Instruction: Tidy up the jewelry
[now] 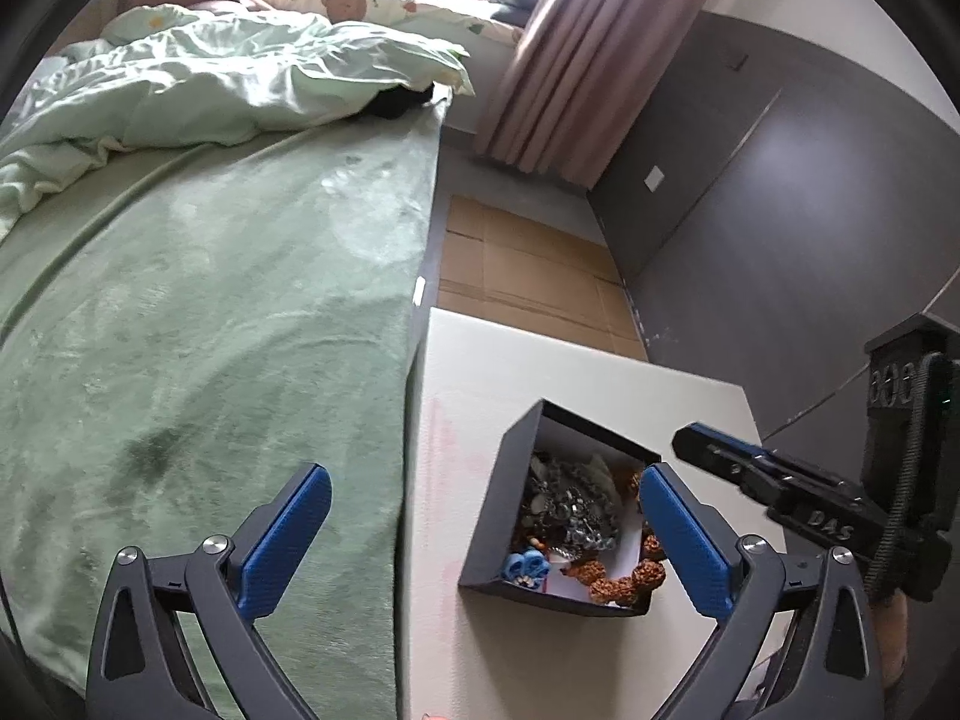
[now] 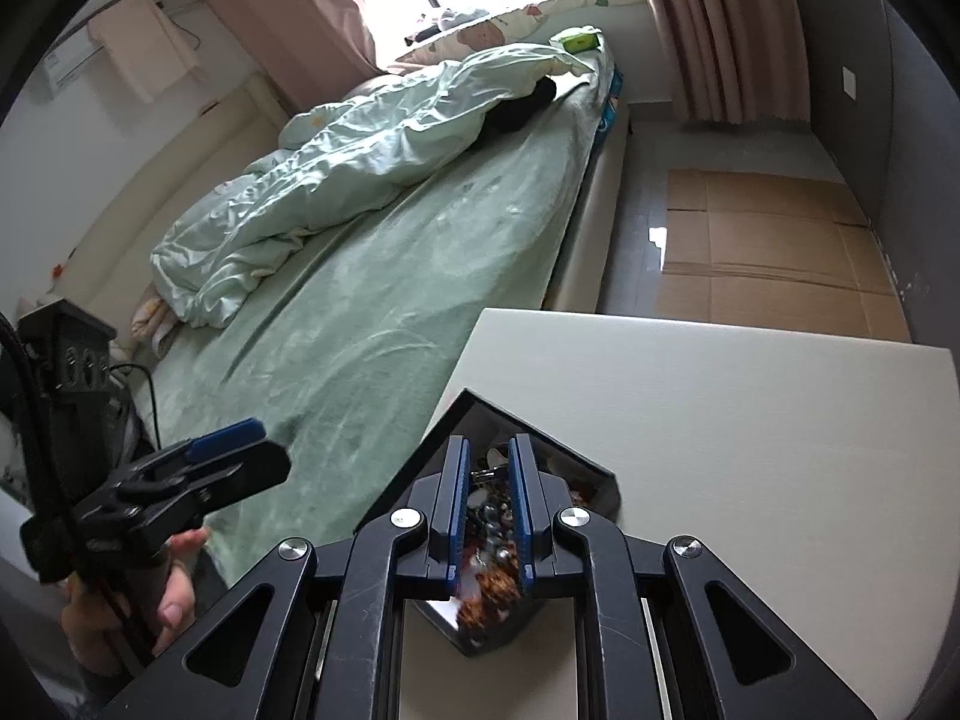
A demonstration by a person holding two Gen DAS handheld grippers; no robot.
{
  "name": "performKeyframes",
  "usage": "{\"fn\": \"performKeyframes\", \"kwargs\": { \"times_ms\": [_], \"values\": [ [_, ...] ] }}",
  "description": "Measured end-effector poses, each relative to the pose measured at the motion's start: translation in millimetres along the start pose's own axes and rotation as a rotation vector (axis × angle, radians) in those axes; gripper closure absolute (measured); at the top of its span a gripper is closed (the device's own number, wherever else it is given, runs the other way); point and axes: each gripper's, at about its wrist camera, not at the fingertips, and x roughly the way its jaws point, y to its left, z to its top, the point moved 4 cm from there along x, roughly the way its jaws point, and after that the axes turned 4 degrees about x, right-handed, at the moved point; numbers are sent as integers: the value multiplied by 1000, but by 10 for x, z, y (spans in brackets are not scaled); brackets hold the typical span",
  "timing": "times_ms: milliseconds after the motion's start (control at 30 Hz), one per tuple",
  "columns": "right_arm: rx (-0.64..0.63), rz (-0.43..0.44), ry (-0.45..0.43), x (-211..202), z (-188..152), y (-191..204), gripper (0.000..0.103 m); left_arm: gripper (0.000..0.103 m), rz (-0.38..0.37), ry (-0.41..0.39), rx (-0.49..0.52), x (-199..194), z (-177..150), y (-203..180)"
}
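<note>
Bedroom, green-blanketed bed along one side; white table butts against its edge. On the table we find the black box, open-topped, one corner pointing away from us, holding a tangle: silver chain jewelry, a brown bead bracelet, a small blue piece.

Left gripper spread to its widest, empty, one finger over the bed, the other over the box's right side. Right gripper hovers directly above the box, fingers nearly together; we cannot tell whether anything is pinched.

Our judgement: right is nearer. Box walls crowd any reach; chains may snag the beads.
</note>
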Motion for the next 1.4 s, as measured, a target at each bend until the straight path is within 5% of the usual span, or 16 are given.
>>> {"fn": "performKeyframes", "kwargs": {
  "times_ms": [133, 200, 267, 567, 767, 1033, 1400],
  "values": [
    [18, -7, 16, 87, -5, 26, 86, 0, 0, -20, -9, -57, 26, 53],
    [33, -4, 16, 90, -20, 18, 61, 0, -12, -18, -12, -67, 39, 54],
    [40, -1, 4, 61, -21, 13, 51, 0, -22, -17, -10, -98, 49, 38],
    [72, -46, -23, -228, -61, -22, 37, 0, 4, -39, 68, -313, 34, -193],
    [95, -118, -67, -564, -167, -40, 15, 0, 94, -65, 142, -504, -37, -355],
    [129, -152, -150, -1127, -446, -69, 4, 0, 131, -123, 221, -788, -180, -587],
    [140, -208, -194, -1617, -976, -225, 3, 0, 165, -208, 306, -1145, -607, -780]
  ]
}}
